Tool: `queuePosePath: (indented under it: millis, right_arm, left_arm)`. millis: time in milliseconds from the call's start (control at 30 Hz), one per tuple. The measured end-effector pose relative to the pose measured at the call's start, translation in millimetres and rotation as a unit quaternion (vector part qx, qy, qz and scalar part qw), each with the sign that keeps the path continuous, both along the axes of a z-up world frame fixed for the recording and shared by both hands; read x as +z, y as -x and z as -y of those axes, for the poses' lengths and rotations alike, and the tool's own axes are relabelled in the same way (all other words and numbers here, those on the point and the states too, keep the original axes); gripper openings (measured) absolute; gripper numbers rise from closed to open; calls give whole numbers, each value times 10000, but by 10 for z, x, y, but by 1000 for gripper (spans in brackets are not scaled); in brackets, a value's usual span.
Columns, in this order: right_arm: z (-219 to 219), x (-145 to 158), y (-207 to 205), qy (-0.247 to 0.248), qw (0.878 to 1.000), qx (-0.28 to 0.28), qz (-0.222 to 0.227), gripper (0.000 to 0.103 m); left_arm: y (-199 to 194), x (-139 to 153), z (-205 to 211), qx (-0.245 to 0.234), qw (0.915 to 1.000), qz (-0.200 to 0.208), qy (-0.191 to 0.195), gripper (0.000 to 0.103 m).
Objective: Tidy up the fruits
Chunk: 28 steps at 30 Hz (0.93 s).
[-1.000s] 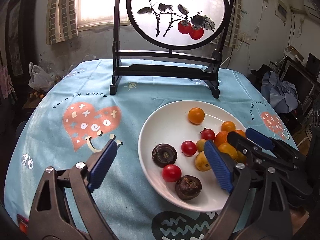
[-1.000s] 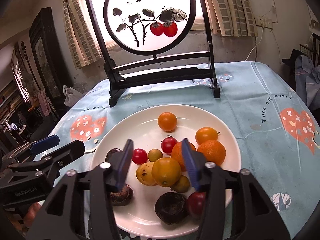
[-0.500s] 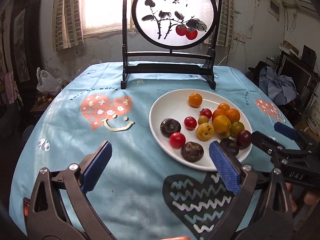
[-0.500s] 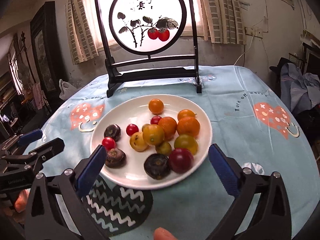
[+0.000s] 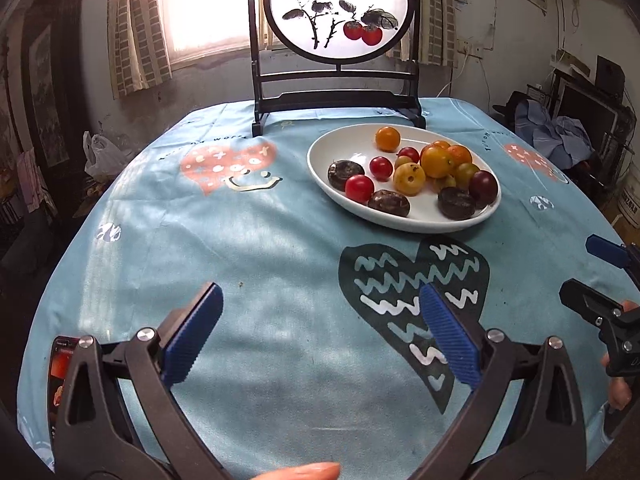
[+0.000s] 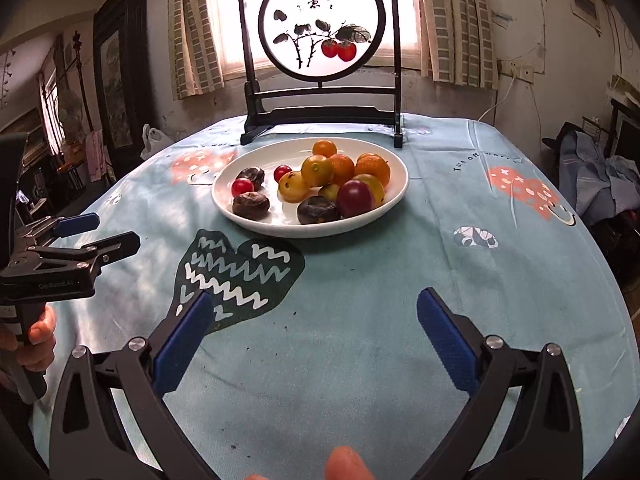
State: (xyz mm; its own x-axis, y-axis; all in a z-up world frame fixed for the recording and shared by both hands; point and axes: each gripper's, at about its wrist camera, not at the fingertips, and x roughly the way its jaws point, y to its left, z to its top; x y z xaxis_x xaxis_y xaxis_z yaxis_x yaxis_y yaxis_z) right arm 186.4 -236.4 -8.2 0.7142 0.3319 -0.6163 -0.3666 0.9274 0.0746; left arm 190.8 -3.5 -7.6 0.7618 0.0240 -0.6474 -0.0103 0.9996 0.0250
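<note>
Light-blue tablecloth [image 5: 280, 240] is spread over the round table, with a painted screen [image 6: 322, 40] behind. On the white plate [image 6: 248, 216] the fruits [image 6: 340, 176] are heaped. Left gripper [image 5: 320, 332] and right gripper [image 6: 316, 332] are held spread, empty, well short. Round fruits could be nudged off the shallow rim.

On the tablecloth [image 6: 400, 280], printed in dark letters along a curve near the pink heart [image 6: 520, 190], "Turn off", followed by a word too faint to read (likely the same phrase repeated by the other pink heart [image 5: 224, 162], blurred there). On the round painted screen [image 6: 322, 28], black brush characters at the upper middle, not legible. On the body of the left tongs [image 6: 116, 244], small pale lettering, too blurred to read with certainty.
</note>
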Motion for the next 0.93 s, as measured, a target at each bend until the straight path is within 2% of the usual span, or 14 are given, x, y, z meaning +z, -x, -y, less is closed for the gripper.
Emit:
queuePosePath:
  millis: [933]
  right_arm:
    - [11,16,27,-40,10000,21,-6,102]
  left_arm:
    - [-2,-6,6,-12,10000,-49,-6,100]
